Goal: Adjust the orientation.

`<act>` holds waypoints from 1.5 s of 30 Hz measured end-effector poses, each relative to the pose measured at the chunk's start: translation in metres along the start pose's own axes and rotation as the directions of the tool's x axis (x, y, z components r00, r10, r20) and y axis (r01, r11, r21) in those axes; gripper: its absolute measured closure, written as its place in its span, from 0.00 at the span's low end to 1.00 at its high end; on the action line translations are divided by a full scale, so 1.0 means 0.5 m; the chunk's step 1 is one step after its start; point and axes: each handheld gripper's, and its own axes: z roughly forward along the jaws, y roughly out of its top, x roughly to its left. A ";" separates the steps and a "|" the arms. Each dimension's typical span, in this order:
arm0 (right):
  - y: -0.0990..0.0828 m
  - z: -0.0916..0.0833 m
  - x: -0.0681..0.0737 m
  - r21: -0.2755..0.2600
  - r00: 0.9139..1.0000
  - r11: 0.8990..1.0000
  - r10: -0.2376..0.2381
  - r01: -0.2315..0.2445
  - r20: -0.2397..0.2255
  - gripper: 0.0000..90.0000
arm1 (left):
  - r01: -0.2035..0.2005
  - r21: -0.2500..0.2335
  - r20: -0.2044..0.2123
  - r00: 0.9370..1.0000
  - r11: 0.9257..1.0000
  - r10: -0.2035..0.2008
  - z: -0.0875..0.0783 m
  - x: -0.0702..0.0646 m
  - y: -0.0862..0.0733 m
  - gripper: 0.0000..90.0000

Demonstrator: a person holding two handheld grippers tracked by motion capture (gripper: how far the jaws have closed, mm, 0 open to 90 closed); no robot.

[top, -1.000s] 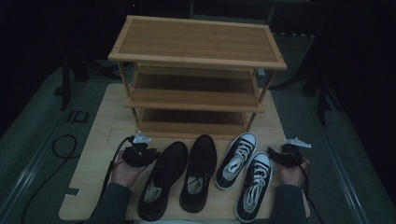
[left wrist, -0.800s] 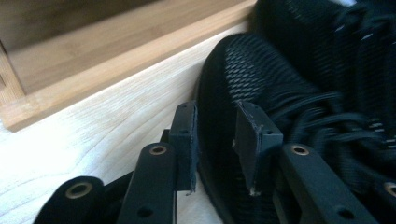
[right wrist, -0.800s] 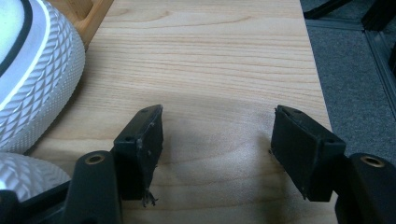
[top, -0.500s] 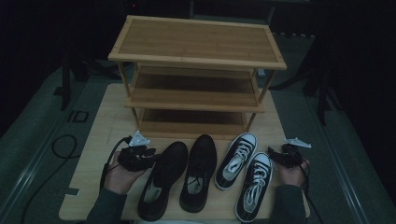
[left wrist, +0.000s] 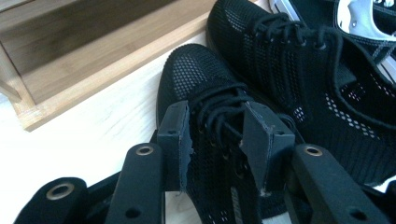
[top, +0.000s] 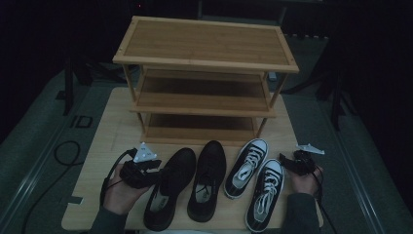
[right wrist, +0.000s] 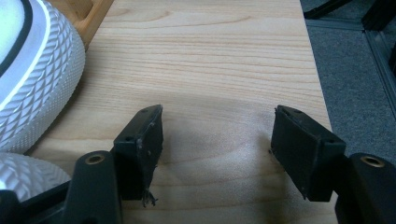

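Lying at the left end of a row of four shoes on the desk point(top: 102, 141), the left black mesh shoe point(top: 168, 187) is the thing the left gripper point(top: 157, 171) is at. In the left gripper view that gripper point(left wrist: 215, 135) looks along the shoe point(left wrist: 196, 79) toward its toe, and its fingers point(left wrist: 175, 135) stand apart on either side of the laces, hanging above the laced upper rather than pressing on it; its jaws have just been opening, with the laced part of the shoe between them. The second black mesh shoe point(top: 208, 178) lies just beside it on the right, then two black-and-white sneakers point(top: 255, 183). A three-tier bamboo shoe rack point(top: 207, 78) stands behind the row. The right gripper point(top: 287, 163) sits just beside the outermost sneaker; in the right gripper view its fingers point(right wrist: 142, 140) are spread wide over bare desk, holding nothing, with the sneaker's white toe cap point(right wrist: 32, 79) at the left.
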 end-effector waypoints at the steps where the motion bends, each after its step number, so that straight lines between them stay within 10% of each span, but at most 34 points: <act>1: 0.000 0.000 0.000 0.000 1.000 1.000 0.000 0.000 0.000 0.38 | -0.006 0.003 -0.004 1.000 1.000 0.006 0.000 -0.001 -0.001 0.68; 21: 0.000 0.000 0.000 0.002 1.000 1.000 -0.001 0.001 0.001 0.38 | -0.025 0.037 0.046 0.999 0.999 0.023 -0.025 -0.017 -0.022 0.66; 36: 0.000 0.000 0.000 0.001 1.000 1.000 -0.001 0.001 0.000 0.38 | -0.046 0.217 0.011 0.999 0.975 0.044 0.052 -0.028 -0.043 0.69; 45: 0.000 0.000 0.000 0.001 1.000 1.000 -0.001 0.001 0.000 0.38 | 0.002 0.223 -0.022 1.000 0.975 0.003 0.070 -0.019 -0.045 0.81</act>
